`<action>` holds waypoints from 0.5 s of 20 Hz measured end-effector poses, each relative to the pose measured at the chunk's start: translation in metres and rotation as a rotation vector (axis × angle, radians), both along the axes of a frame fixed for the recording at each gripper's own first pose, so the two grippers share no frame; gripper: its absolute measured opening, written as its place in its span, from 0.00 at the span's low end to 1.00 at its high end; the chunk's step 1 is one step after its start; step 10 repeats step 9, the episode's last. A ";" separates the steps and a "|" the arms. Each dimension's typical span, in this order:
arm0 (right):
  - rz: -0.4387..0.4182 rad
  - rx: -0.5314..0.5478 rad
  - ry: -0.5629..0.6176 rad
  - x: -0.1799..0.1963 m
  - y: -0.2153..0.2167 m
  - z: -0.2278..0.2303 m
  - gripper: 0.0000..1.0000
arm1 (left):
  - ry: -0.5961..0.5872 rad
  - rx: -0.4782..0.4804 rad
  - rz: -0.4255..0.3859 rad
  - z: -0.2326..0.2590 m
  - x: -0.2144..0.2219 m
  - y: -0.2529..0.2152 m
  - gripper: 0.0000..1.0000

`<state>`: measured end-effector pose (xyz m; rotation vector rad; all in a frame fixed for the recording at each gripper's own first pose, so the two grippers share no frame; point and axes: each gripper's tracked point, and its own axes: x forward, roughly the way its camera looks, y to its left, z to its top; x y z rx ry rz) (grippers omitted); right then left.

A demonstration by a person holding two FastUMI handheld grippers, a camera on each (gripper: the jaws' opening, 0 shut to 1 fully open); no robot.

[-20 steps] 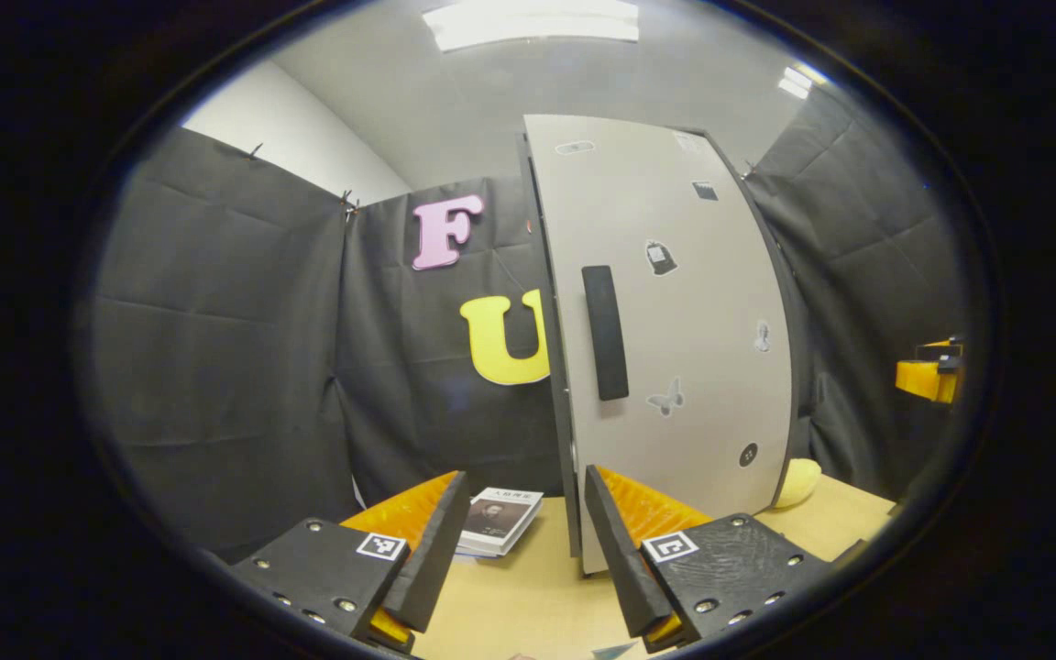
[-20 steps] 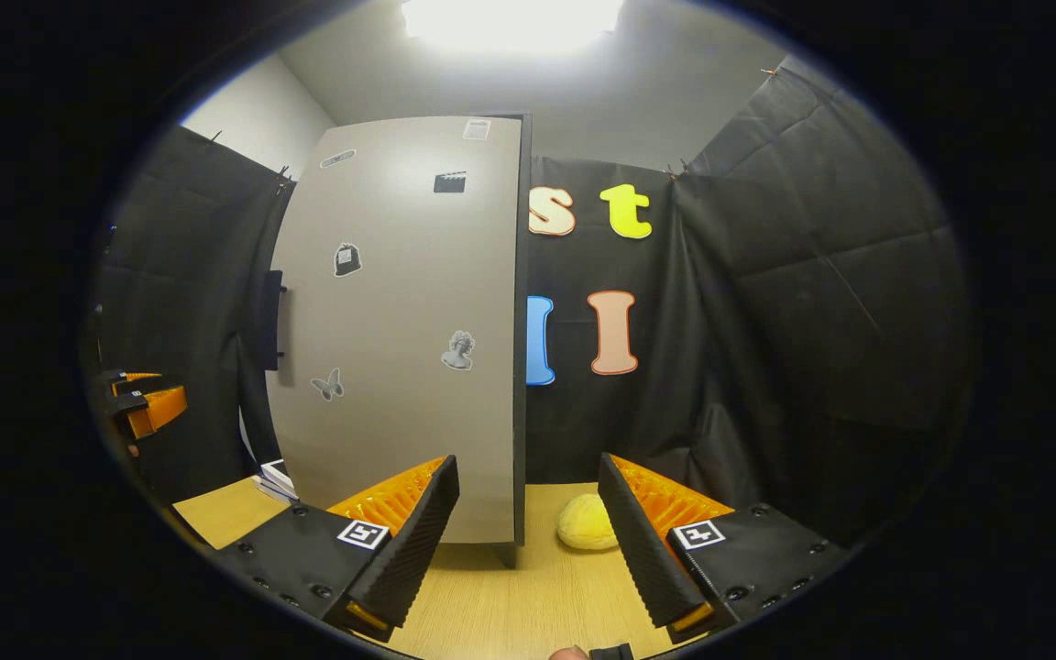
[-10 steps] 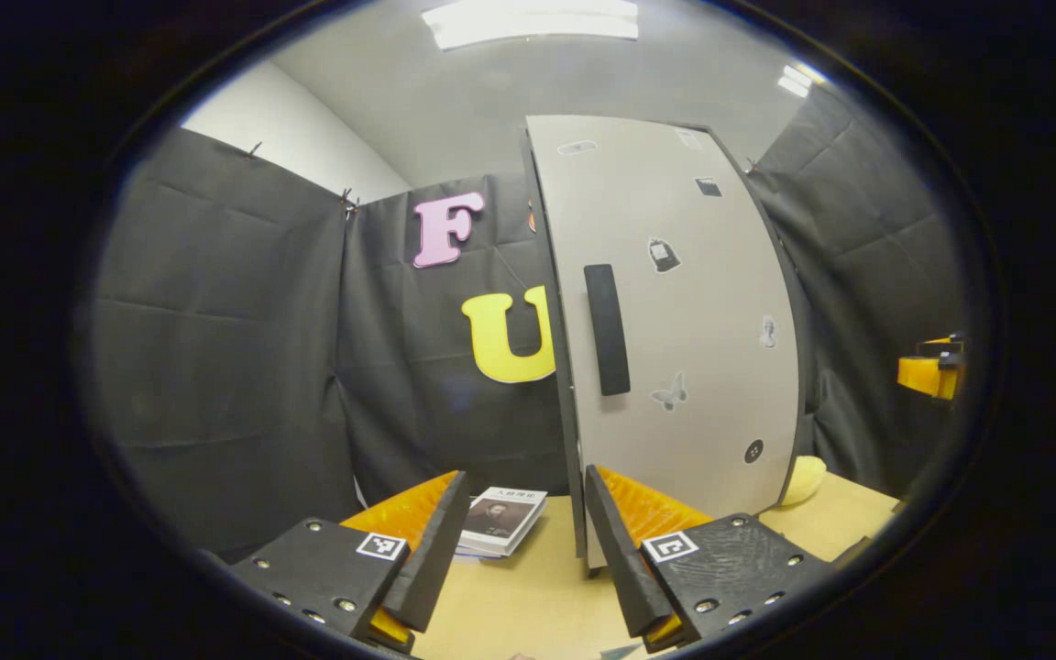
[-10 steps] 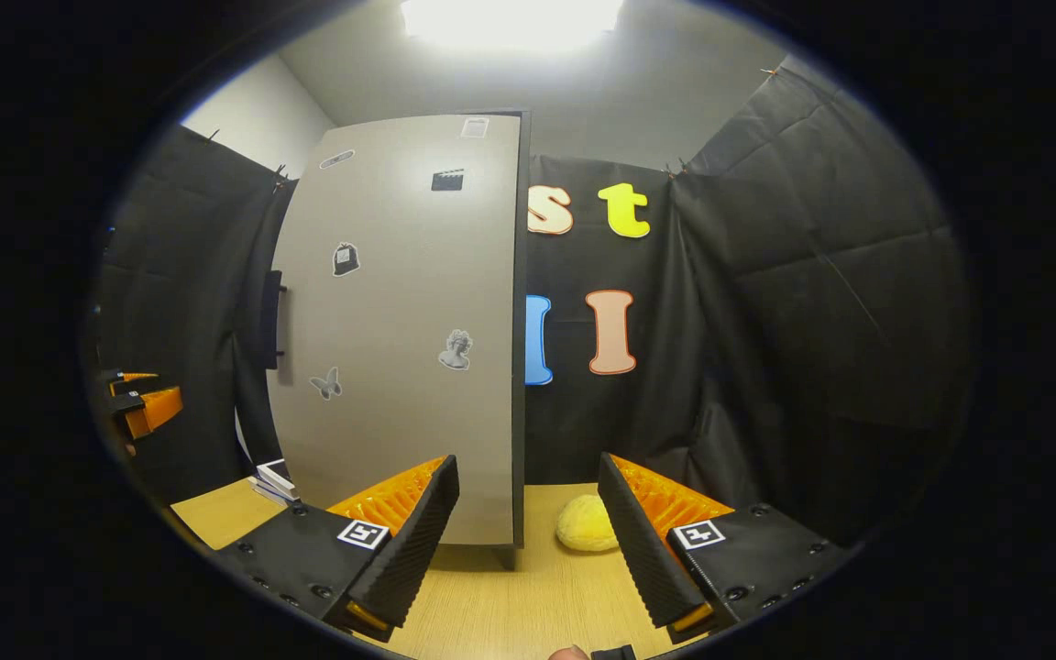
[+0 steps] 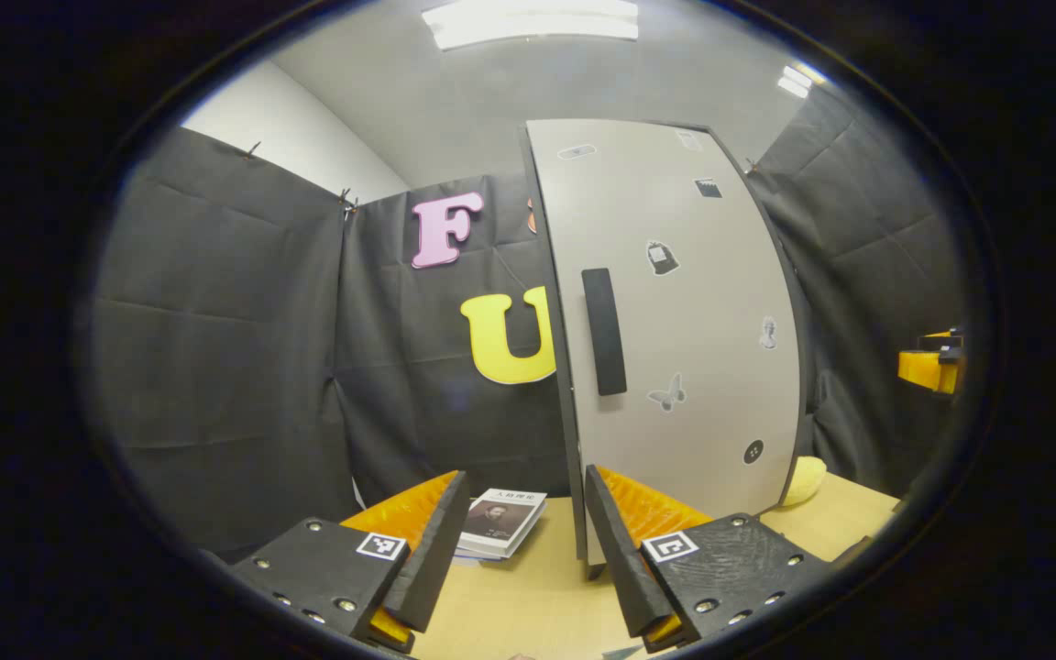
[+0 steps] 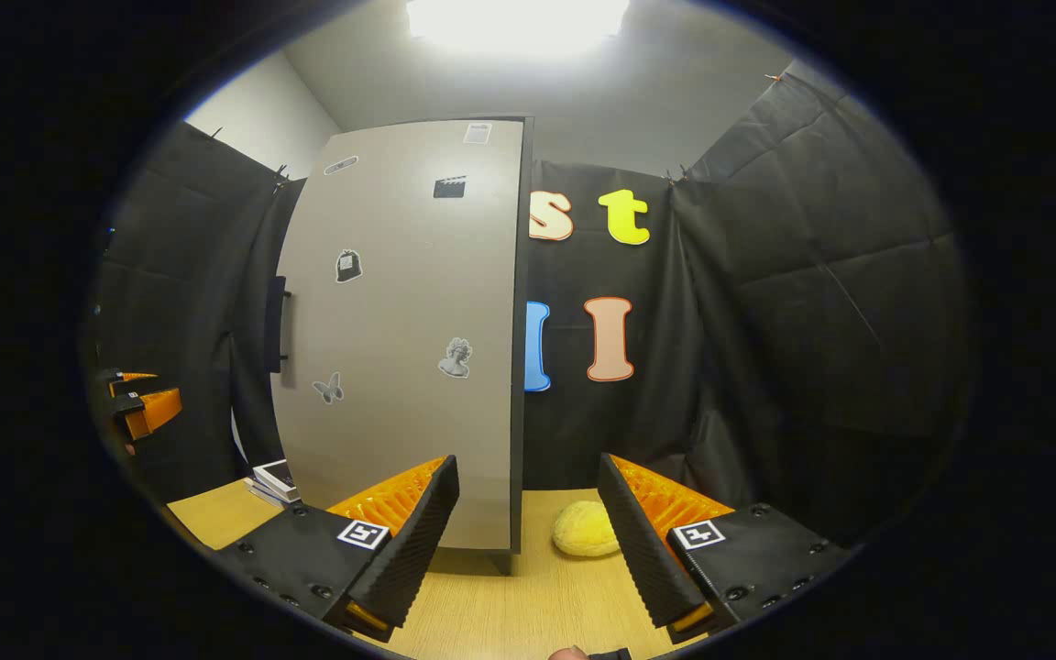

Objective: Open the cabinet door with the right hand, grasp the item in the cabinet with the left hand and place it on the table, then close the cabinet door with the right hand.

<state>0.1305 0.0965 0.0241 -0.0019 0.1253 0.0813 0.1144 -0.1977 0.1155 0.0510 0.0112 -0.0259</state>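
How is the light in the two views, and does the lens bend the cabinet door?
Right gripper view: the ceiling light is blown out to white glare, and the cabinet door bows on its left edge. Left gripper view: the ceiling light keeps its outline, the door bulges to the right, and the handle casts a soft shadow; both are sharp.

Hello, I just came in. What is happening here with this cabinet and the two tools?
A person holds a two-finger tool in each hand in front of a tall grey cabinet door with a black handle, which is shut. The left tool and the right tool are both open and hold nothing; neither touches the door. On the light wooden table lie a small stack of books and a soft yellow round object. The door has not yet been opened.
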 end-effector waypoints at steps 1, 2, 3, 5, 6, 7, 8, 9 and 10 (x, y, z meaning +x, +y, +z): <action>0.000 -0.002 -0.001 0.000 0.001 0.000 0.96 | -0.002 0.001 0.001 0.000 0.000 0.000 0.78; 0.000 -0.004 -0.003 -0.001 0.002 0.000 0.96 | -0.003 0.001 0.001 0.000 0.000 0.000 0.78; -0.001 -0.005 -0.002 -0.002 0.001 0.000 0.96 | -0.003 0.001 0.000 0.000 0.001 0.000 0.78; -0.003 -0.005 -0.002 -0.001 0.000 0.000 0.96 | -0.002 0.000 0.000 0.000 0.001 0.001 0.78; -0.004 -0.002 -0.001 -0.001 -0.001 0.000 0.96 | -0.002 0.000 0.000 0.000 0.001 0.001 0.76; -0.004 0.002 -0.001 0.001 -0.001 -0.001 0.94 | -0.001 0.000 0.000 0.000 0.001 0.001 0.76; -0.006 0.003 0.001 0.003 -0.002 0.000 0.96 | -0.002 0.000 -0.001 0.000 0.001 0.001 0.76; -0.008 0.002 0.000 0.003 -0.003 0.000 0.96 | -0.003 0.001 -0.001 0.000 0.002 0.001 0.78; -0.008 0.002 0.000 0.003 -0.003 0.000 0.96 | -0.003 0.001 -0.001 0.000 0.002 0.001 0.78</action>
